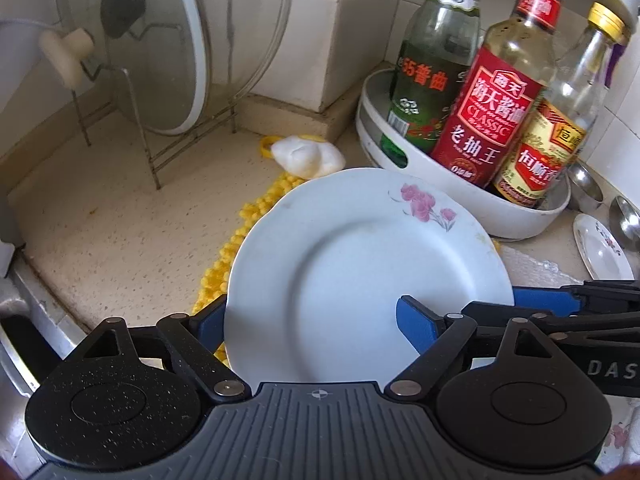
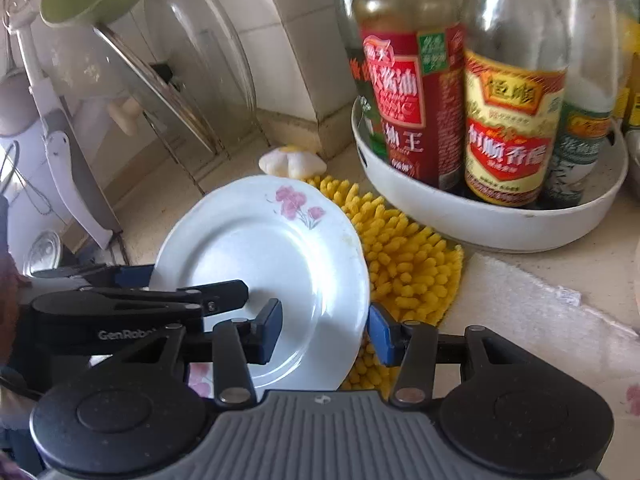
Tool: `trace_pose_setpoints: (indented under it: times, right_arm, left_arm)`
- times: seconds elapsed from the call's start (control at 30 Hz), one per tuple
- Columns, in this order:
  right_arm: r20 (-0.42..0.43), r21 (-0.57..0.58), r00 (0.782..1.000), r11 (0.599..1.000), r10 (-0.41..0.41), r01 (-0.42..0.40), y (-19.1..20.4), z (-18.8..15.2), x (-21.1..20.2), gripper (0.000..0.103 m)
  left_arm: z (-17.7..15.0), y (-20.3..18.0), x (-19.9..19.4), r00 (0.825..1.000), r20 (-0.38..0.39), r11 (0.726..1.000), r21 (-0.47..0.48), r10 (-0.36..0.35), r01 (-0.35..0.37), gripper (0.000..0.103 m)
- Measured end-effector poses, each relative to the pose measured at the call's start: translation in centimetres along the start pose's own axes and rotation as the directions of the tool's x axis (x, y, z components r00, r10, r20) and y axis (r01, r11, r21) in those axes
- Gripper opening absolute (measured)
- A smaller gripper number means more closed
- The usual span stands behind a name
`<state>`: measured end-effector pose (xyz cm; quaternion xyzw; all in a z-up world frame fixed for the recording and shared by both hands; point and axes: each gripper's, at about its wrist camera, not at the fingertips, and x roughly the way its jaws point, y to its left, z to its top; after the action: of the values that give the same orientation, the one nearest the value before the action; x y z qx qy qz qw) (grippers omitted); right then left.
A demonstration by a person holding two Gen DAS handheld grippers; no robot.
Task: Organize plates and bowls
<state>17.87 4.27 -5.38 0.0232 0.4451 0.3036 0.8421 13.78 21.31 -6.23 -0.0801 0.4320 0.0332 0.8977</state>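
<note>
A white plate with a pink flower print (image 1: 360, 256) is held tilted above the counter; it also shows in the right wrist view (image 2: 264, 264). My left gripper (image 1: 316, 320) has one blue pad behind the plate's left edge and the other on its face. My right gripper (image 2: 326, 330) straddles the plate's right rim, one pad on the face, one outside the edge. Both grip the same plate. A small flowered saucer (image 1: 600, 252) lies at the far right of the counter.
A white round tray (image 1: 460, 196) holds several sauce bottles (image 1: 492, 92) right behind the plate. A yellow chenille mat (image 2: 404, 264) lies under the plate. Glass pot lids (image 1: 160, 52) stand in a wire rack at the back left. Metal spoons (image 1: 624, 220) lie at right.
</note>
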Motion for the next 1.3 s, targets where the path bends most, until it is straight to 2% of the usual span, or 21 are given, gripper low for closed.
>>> trace_pose_setpoints:
  times: [0.3,0.57,0.8,1.0,1.3]
  right_arm:
    - [0.021,0.071,0.999,0.997,-0.03,0.028,-2.3,-1.8,-2.4,0.065]
    - [0.059,0.161,0.995,0.984,-0.084,0.074,-5.6,-4.1,-6.5,0.065]
    - [0.07,0.255,0.982,0.955,-0.174,0.151,-9.2,-6.6,-10.9,0.065]
    - [0.065,0.323,0.963,0.919,-0.262,0.228,-12.0,-9.3,-14.5,0.065]
    - [0.004,0.424,0.939,0.852,-0.343,0.308,-15.6,-12.4,-16.7,0.065]
  left_arm:
    - [-0.2,-3.2,-0.7,1.0,0.005,0.997,0.072,-0.029,0.028,0.091]
    - [-0.4,-8.1,-1.1,0.996,0.001,0.981,0.17,-0.089,0.088,0.092]
    - [-1.2,-13.6,-1.0,0.984,-0.033,0.946,0.269,-0.177,0.18,0.093]
    - [-2.5,-18.3,-0.3,0.965,-0.084,0.901,0.346,-0.25,0.263,0.093]
    - [-5.3,-23.7,1.1,0.936,-0.199,0.836,0.423,-0.291,0.349,0.092]
